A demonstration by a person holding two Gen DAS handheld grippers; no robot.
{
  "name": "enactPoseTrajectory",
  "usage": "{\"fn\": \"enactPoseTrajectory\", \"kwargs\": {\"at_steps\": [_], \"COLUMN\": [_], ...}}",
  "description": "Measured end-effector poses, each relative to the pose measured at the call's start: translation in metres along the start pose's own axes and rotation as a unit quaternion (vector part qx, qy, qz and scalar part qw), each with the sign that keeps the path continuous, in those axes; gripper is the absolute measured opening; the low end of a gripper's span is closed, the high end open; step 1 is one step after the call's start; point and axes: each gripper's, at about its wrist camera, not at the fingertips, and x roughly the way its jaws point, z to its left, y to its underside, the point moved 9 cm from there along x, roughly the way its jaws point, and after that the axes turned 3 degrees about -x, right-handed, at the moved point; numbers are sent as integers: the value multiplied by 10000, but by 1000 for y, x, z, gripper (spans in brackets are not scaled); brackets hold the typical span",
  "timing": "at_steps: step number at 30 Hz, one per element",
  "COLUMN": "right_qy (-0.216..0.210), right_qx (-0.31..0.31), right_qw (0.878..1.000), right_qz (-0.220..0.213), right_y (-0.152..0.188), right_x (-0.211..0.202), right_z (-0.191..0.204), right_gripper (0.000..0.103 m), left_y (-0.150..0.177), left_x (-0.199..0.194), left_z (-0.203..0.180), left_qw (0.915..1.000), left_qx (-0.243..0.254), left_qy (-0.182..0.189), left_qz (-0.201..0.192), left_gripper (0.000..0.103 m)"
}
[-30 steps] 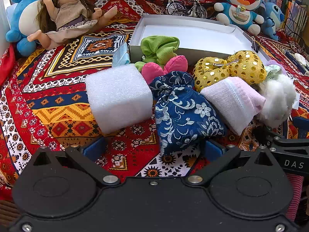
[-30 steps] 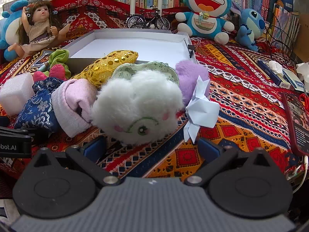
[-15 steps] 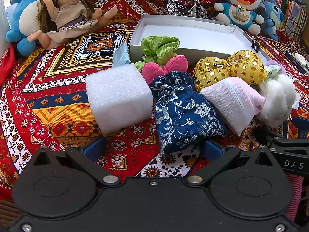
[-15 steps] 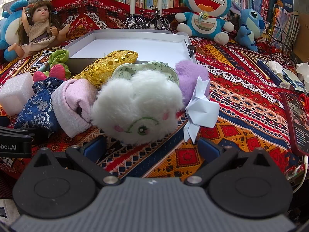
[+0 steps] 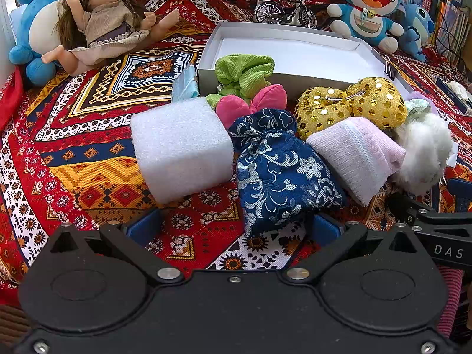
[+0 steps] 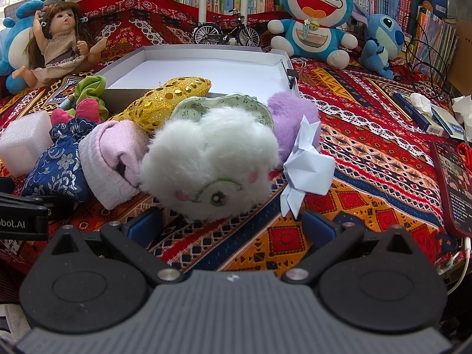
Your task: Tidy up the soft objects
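A row of soft objects lies in front of an empty white box [image 5: 289, 56]: a white foam block [image 5: 181, 147], a blue floral pouch [image 5: 280, 171], a pink sock roll [image 5: 357, 156], a gold sequin heart [image 5: 351, 107], green and pink cloth pieces [image 5: 244, 75] and a white fluffy plush [image 6: 209, 162]. My left gripper [image 5: 234, 227] is open, just short of the blue pouch. My right gripper [image 6: 231, 225] is open, just short of the white plush. A white paper origami [image 6: 306, 165] and a purple plush [image 6: 292, 112] lie beside the white plush.
A doll [image 5: 109, 20] and a blue plush [image 5: 35, 35] sit at the back left. A toy bicycle [image 6: 225, 31], a Doraemon plush [image 6: 315, 20] and a Stitch plush [image 6: 380, 41] stand behind the box [image 6: 206, 70]. Books and a phone [image 6: 454, 183] lie at the right.
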Motion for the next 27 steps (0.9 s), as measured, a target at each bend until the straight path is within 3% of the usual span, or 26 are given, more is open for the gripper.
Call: {"fn": "enactPoseTrajectory", "kwargs": {"at_steps": [27], "right_qy": [18], "right_qx": [0], "right_qw": [10000], "right_qz": [-47], "right_y": [0], "right_x": [1], "right_z": [-1], "right_gripper": [103], "left_y": [0], "left_x": [0], "left_z": [0], "left_qw": [10000], "left_qx": [22], "left_qy": [-13], "left_qz": [12], "left_gripper": [103]}}
